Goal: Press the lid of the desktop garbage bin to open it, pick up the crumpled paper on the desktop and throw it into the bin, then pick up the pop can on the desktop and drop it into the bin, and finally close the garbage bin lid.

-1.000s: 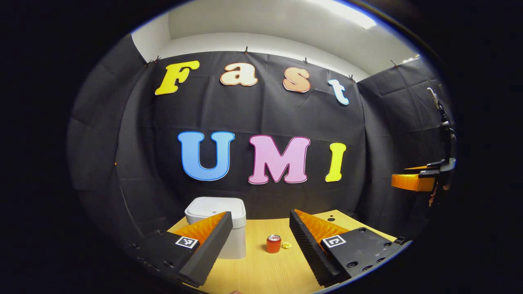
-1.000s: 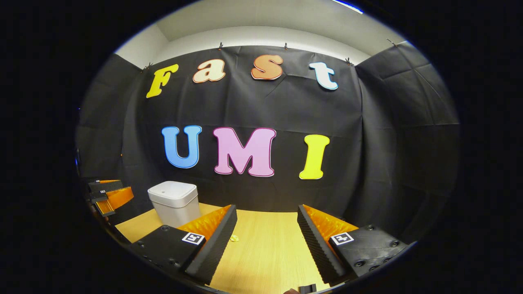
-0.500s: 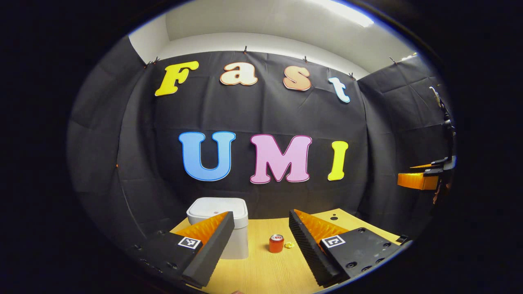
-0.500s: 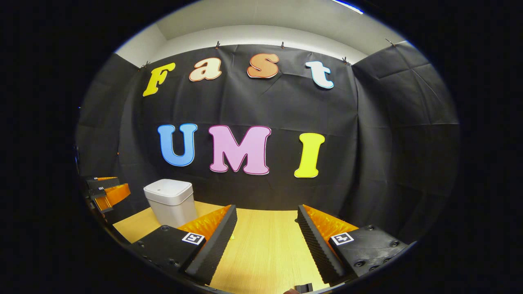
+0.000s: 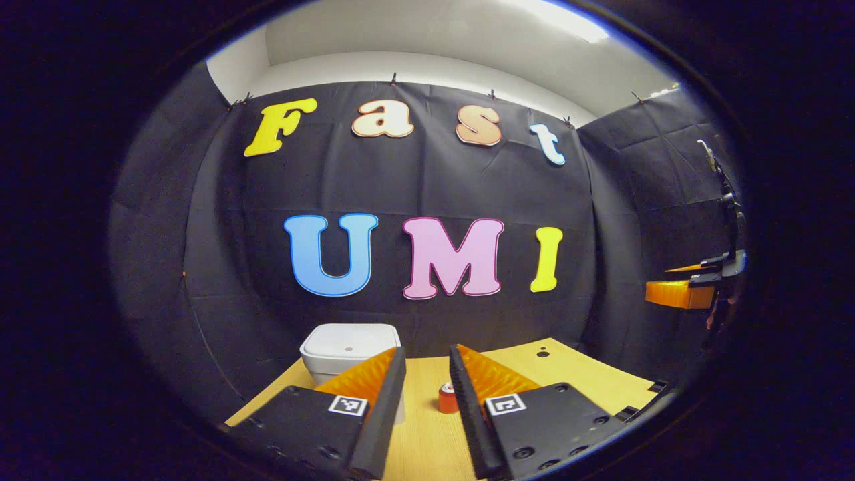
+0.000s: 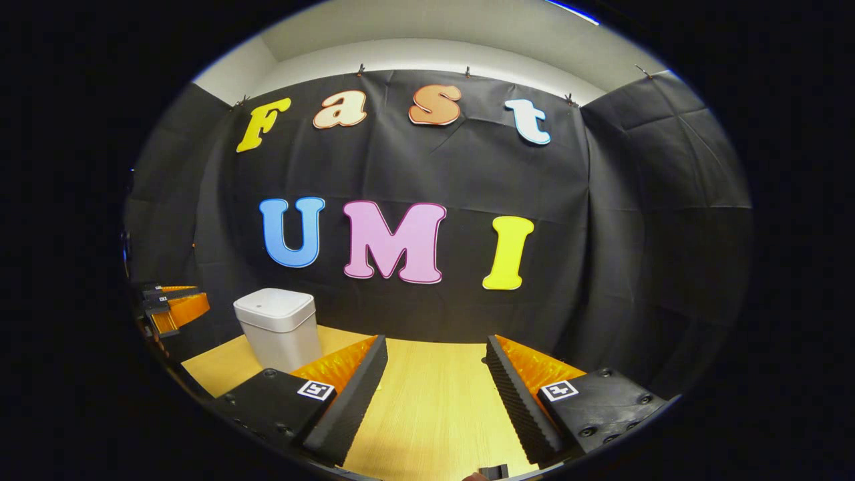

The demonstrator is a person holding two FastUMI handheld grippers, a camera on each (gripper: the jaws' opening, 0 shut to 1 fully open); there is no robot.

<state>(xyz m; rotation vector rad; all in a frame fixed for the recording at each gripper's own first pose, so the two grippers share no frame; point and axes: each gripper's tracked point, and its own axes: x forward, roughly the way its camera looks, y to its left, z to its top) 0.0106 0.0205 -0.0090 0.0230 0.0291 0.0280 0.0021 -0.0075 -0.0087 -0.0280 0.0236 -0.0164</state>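
Note:
The white garbage bin stands with its lid down at the back left of the wooden table. An orange pop can stands upright to its right, seen through the narrow gap between my left gripper's fingers. That gripper hangs above the table's front, open only a little and holding nothing. The crumpled paper beside the can is hidden behind one of its fingers. My right gripper is wide open and empty over the table, with the bin off to its left.
The black cloth wall closes the table's back and sides. Two small dark holes mark the tabletop at the back right. The right gripper hangs in the air at the far right. The left gripper is at the far left edge.
My left gripper's fingers have drawn much closer together and the view has dipped slightly toward the bin. The right gripper has stayed wide open and shifted only a little.

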